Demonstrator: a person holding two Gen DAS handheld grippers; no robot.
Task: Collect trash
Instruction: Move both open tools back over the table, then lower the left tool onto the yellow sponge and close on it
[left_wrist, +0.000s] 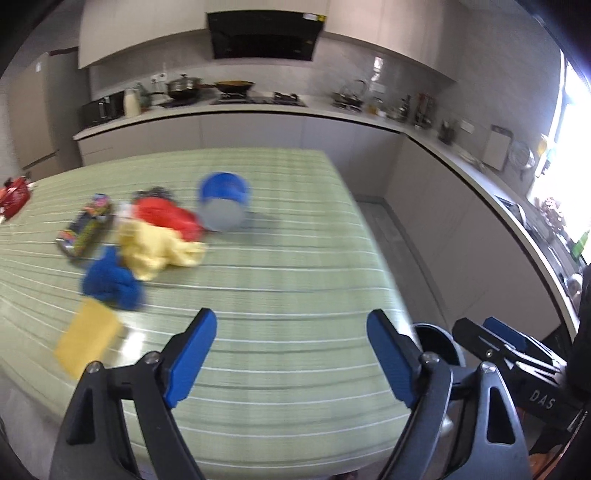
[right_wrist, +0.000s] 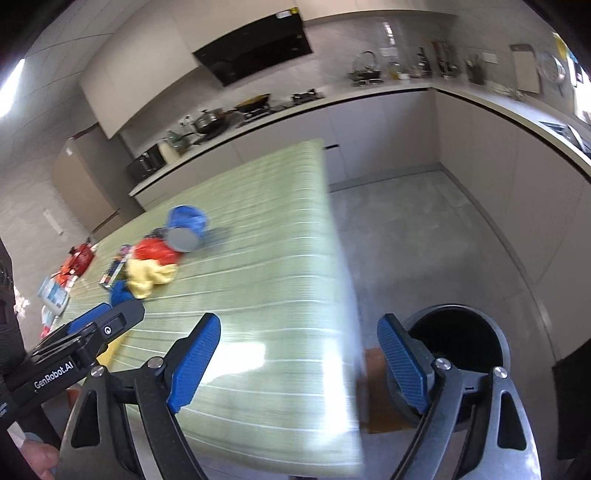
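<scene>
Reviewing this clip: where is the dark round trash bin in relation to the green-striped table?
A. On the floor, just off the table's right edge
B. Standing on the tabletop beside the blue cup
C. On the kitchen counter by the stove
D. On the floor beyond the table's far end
A: the trash bin stands on the grey floor right of the table edge, behind the right claw.
</scene>
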